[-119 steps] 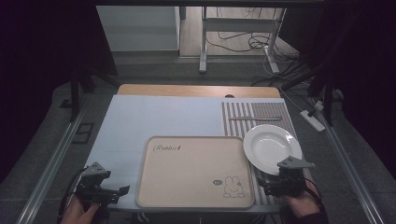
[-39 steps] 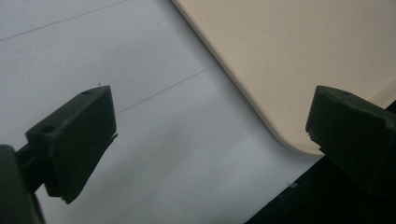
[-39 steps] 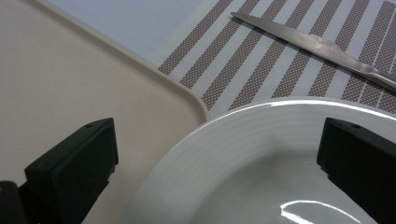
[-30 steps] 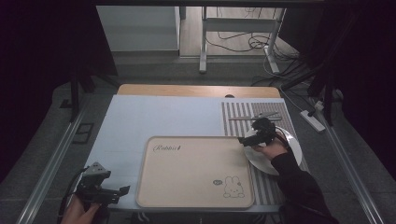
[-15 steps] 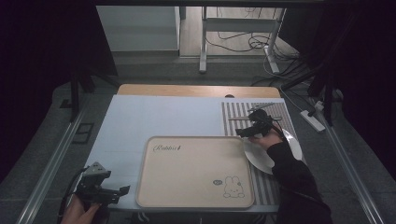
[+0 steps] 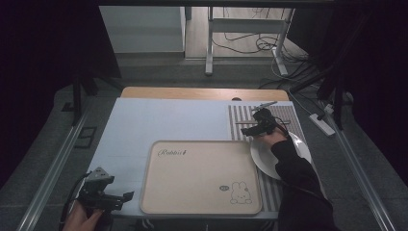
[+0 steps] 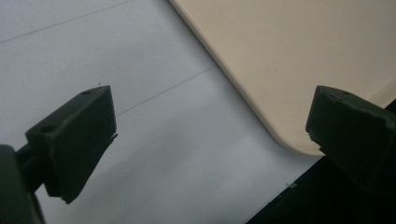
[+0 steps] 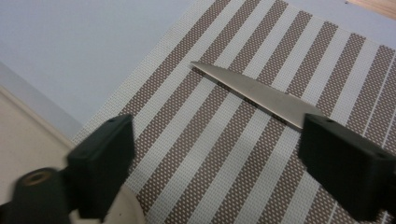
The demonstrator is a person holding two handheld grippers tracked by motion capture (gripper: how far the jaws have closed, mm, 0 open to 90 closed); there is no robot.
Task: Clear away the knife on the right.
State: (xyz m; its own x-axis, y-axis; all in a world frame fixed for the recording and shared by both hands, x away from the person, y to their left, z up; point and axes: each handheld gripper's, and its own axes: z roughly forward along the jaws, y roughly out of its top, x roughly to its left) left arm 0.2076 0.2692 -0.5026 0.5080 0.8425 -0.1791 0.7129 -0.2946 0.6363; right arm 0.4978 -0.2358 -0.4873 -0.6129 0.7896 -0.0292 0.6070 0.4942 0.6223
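Observation:
My right gripper (image 6: 249, 129) hovers open over the brown-and-white striped placemat (image 6: 239, 115), just beyond the white plate (image 6: 263, 156). In the right gripper view a metal knife blade (image 8: 261, 95) lies flat on the striped placemat (image 8: 210, 116), ahead of and between the wide-apart jaws of the right gripper (image 8: 219, 163). The sleeve of the right arm crosses over the plate. My left gripper (image 6: 120, 197) rests open at the table's near left corner. In its own view the left gripper (image 7: 210, 126) holds nothing, with the beige tray's rounded corner (image 7: 303, 56) ahead.
A beige tray (image 6: 202, 175) with a rabbit print lies at the front middle on a pale blue table cover (image 6: 168, 120). A wooden table edge (image 6: 202, 93) runs along the back. Metal rails flank both sides of the table.
The right gripper has travelled from the table's near right edge forward across the plate to the striped placemat, edging a little farther in the last second. The left gripper has stayed still.

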